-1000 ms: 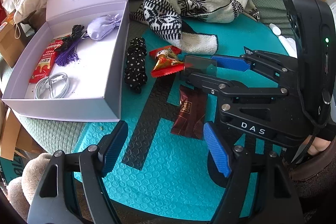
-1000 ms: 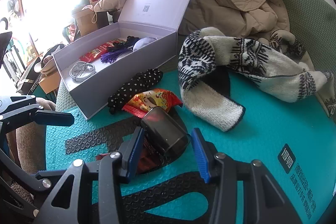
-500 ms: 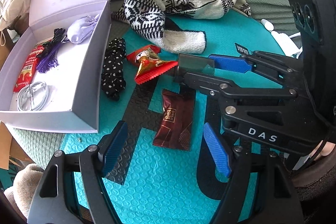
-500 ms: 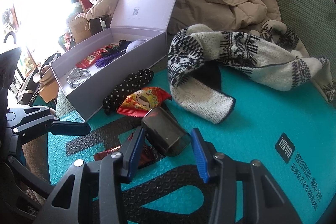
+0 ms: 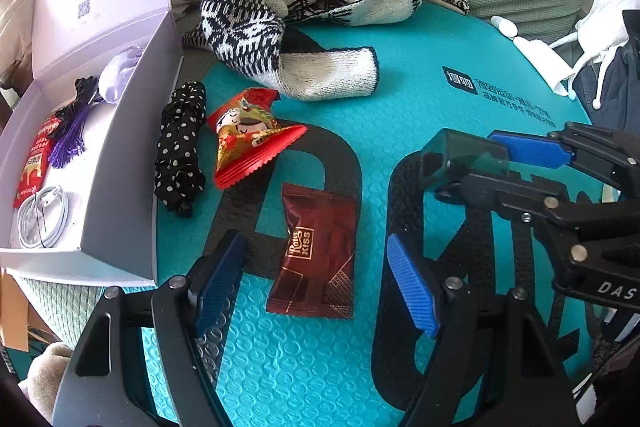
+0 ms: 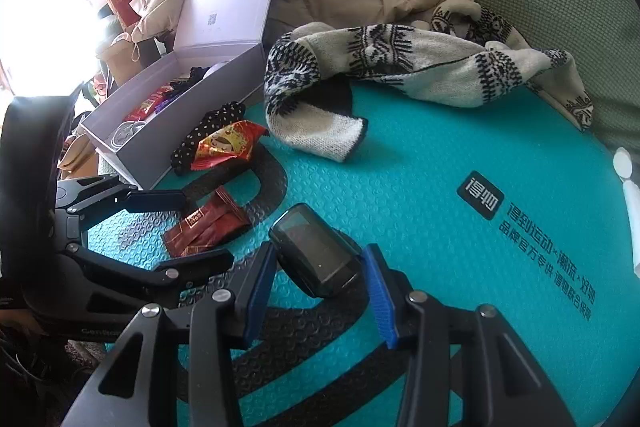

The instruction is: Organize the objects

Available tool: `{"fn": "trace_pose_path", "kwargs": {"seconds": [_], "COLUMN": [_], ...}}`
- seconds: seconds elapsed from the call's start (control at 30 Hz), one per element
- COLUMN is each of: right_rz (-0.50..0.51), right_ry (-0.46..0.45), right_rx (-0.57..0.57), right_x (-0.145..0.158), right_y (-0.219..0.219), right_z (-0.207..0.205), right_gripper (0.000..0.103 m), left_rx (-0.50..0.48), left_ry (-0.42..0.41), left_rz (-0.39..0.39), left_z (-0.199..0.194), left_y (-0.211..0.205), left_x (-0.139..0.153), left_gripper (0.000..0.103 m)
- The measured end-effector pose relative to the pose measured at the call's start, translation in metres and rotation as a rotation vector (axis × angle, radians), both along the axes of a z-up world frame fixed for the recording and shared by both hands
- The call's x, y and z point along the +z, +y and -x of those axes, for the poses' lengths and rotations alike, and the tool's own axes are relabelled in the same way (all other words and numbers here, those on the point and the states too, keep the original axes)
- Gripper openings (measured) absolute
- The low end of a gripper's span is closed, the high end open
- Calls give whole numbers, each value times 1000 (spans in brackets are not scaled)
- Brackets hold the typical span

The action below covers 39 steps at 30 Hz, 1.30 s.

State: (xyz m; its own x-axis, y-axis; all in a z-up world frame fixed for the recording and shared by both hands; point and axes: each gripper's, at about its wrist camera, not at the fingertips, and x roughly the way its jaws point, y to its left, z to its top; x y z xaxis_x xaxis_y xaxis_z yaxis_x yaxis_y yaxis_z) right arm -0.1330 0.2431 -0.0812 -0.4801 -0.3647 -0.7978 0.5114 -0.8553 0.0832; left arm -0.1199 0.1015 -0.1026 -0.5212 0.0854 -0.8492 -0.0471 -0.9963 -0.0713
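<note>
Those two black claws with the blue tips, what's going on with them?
A person is tidying small items. The right gripper holds a small dark box just above the teal mat. The left gripper hangs open over a brown chocolate wrapper. The open lavender box nearby already holds a cable and snacks.

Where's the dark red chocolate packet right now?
In the left wrist view, the chocolate packet lies flat on the teal mat, between the open left gripper fingers.

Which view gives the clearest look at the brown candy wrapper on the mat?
The left wrist view: the brown candy wrapper lies whole, label readable, between the open left tongs. The right wrist view shows it smaller, at a slant, an end behind those tongs.
</note>
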Motion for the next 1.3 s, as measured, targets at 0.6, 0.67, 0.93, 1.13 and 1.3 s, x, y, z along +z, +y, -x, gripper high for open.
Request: {"fn": "trace_pose_path", "kwargs": {"seconds": [0.6, 0.67, 0.93, 1.13, 1.3], "right_rz": [-5, 1, 44, 72, 54], "right_ry": [-59, -57, -7, -10, 4], "right_rx": [20, 15, 27, 56, 41], "right_x": [-9, -11, -15, -20, -19], "right_y": [5, 5, 1, -7, -8], "right_z": [-30, -31, -30, -27, -30], "right_gripper": [58, 64, 69, 66, 54], "left_rx": [3, 5, 10, 15, 21], "left_ry": [9, 8, 3, -1, -6], "left_rz": [-7, -15, -41, -46, -50], "left_z": [-10, -12, -16, -20, -22], "left_y": [-5, -6, -10, -12, -14], "left_x": [3, 3, 5, 5, 6], "left_gripper": [33, 33, 33, 32, 31]}}
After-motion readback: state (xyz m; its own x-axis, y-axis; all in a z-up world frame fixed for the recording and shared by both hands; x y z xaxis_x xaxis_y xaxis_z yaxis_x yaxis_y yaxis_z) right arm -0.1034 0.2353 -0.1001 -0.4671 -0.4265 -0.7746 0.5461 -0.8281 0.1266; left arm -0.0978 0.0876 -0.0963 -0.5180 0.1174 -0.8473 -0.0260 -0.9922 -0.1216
